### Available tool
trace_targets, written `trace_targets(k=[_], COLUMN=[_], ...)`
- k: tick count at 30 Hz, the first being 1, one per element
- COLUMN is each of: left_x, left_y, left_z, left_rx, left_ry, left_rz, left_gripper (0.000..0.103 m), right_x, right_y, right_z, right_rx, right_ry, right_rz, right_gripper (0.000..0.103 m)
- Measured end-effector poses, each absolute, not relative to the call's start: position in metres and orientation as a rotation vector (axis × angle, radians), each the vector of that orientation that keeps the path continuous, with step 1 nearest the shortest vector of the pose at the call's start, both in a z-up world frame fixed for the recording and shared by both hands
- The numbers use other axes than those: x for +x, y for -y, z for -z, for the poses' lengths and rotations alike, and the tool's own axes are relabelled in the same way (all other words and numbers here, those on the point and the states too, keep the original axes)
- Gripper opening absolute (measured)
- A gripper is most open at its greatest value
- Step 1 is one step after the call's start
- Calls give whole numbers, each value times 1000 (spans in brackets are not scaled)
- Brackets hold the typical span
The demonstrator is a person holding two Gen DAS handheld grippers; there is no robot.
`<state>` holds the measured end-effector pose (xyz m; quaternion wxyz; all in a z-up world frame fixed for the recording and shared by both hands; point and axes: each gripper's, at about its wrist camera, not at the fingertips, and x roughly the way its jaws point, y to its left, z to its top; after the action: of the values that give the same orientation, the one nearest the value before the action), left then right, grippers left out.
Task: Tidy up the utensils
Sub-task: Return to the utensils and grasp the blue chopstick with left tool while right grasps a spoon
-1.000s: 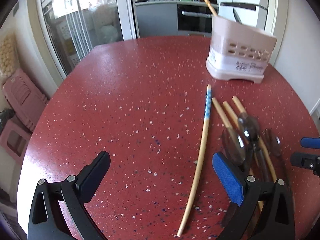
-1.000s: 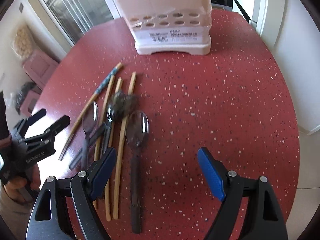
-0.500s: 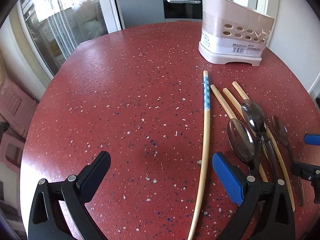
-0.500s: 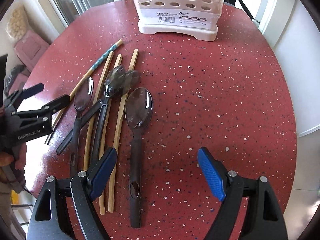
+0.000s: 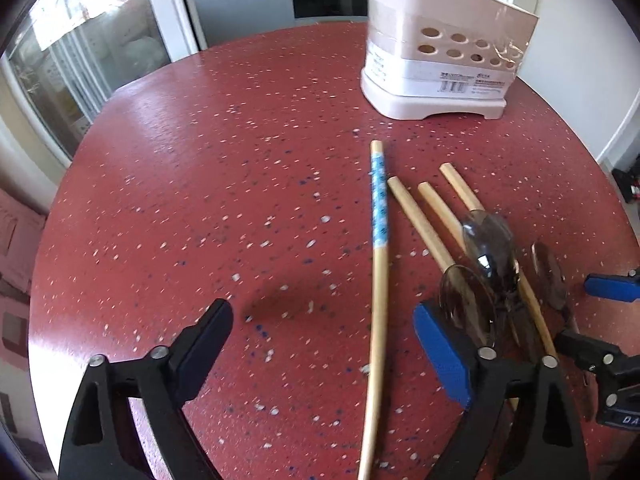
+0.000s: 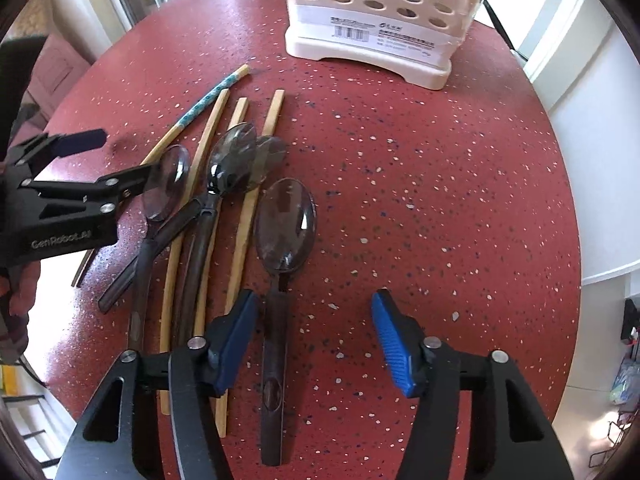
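Observation:
Several bamboo chopsticks and dark translucent spoons lie on the red speckled table [image 5: 240, 184]. A blue-banded chopstick [image 5: 378, 276] lies between the fingers of my open left gripper [image 5: 324, 332], which hangs just above the table. In the right wrist view a large dark spoon [image 6: 280, 272] lies with its handle between the fingers of my open right gripper [image 6: 316, 332]. Other spoons [image 6: 228, 164] and chopsticks [image 6: 244, 216] lie to its left. A cream perforated utensil holder [image 6: 376, 16] stands at the far side; it also shows in the left wrist view [image 5: 444, 52].
The left gripper [image 6: 80, 172] shows at the left in the right wrist view, beside the spoons. The table's round edge curves close on the right, with a white wall [image 6: 592, 152] beyond. Glass doors [image 5: 80, 56] and kitchen cabinets stand behind the table.
Both grippers have moved forward and lower toward the utensils. The large spoon's handle now sits between the right fingers. Both stay open.

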<state>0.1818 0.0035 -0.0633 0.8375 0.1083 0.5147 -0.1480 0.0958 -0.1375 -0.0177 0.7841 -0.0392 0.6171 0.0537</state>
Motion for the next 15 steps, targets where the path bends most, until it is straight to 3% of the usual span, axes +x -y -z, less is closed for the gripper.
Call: trace_targets(k=[8,15], left_x=[193,198], left_y=[16,28], left_z=[62,53], left_rx=[234,260], left_ry=[-1152,-1203], left_rz=[377,409], left_gripper=[100,87], right_x=[102,106], right_y=[131,135], right_z=[15,14], right_rx=[-115,-118], right_ry=[-1357,-1378], right_rz=[-151,-169], right_gripper=[52,40])
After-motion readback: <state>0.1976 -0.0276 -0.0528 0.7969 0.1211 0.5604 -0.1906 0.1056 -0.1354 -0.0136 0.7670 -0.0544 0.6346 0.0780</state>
